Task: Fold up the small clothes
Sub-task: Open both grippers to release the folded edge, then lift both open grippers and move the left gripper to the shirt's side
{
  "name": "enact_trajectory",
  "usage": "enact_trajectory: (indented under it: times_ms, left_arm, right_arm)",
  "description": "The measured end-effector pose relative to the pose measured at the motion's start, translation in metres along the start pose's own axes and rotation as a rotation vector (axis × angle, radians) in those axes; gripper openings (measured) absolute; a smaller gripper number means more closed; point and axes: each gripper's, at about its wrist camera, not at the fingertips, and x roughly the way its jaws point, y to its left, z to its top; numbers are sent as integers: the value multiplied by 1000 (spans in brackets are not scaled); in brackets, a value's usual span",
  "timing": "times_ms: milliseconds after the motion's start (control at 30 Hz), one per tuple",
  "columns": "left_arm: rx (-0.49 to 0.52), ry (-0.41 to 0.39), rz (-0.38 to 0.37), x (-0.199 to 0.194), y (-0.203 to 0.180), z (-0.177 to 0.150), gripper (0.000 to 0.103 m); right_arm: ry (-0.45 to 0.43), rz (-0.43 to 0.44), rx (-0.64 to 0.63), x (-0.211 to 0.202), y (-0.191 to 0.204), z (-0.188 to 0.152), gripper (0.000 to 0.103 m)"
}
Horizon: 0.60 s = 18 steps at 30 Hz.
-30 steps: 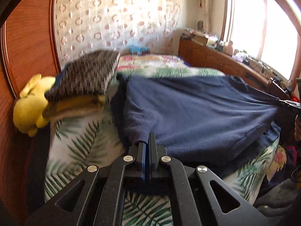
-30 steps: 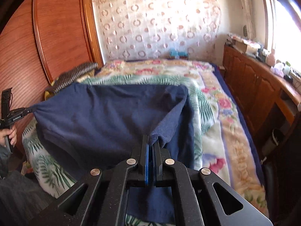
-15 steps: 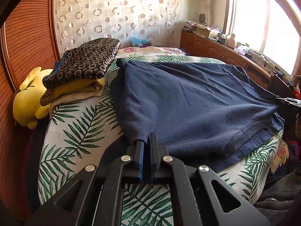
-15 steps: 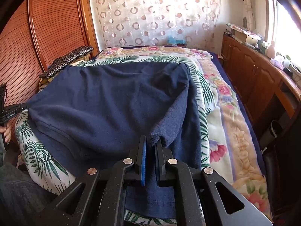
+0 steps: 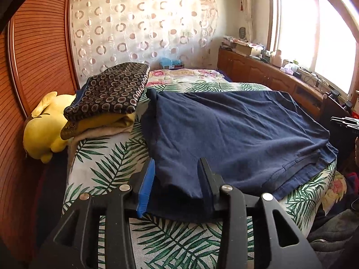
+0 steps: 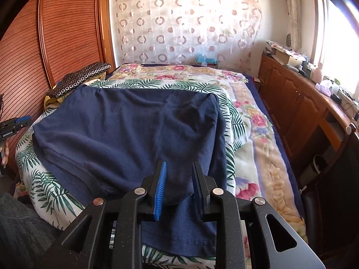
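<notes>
A navy blue garment [image 5: 235, 132] lies spread flat on the palm-leaf bedcover [image 5: 105, 163], folded over on itself. In the right wrist view the garment [image 6: 125, 132] fills the middle of the bed. My left gripper [image 5: 177, 168] is open, its jaws on either side of the garment's near left corner, not clamped. My right gripper [image 6: 179, 170] is open, with the near right corner lying loose between its jaws. The left gripper's tip shows at the left edge of the right wrist view [image 6: 18, 122].
A stack of folded clothes [image 5: 107, 98] with a circle-patterned piece on top sits at the left of the bed, beside a yellow plush toy [image 5: 42, 127]. A floral blanket [image 6: 258, 123] covers the right side. A wooden cabinet [image 6: 298, 98] runs along the right wall.
Both grippers held the garment's corners lifted, lowered it onto the bed, then opened and let go. The garment now lies flat.
</notes>
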Motion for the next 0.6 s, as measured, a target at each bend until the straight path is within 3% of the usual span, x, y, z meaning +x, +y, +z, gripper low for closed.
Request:
enact_trajectory:
  times_ms: [167, 500, 600]
  left_arm:
    - [-17, 18, 10, 7, 4, -2, 70]
    - [-15, 33, 55, 22, 4, -4, 71]
    - [-14, 33, 61, 25, 3, -3, 71]
  right_arm:
    - [-9, 3, 5, 18, 9, -4, 27]
    - [-60, 10, -6, 49, 34, 6, 27]
    - [-71, 53, -9, 57, 44, 12, 27]
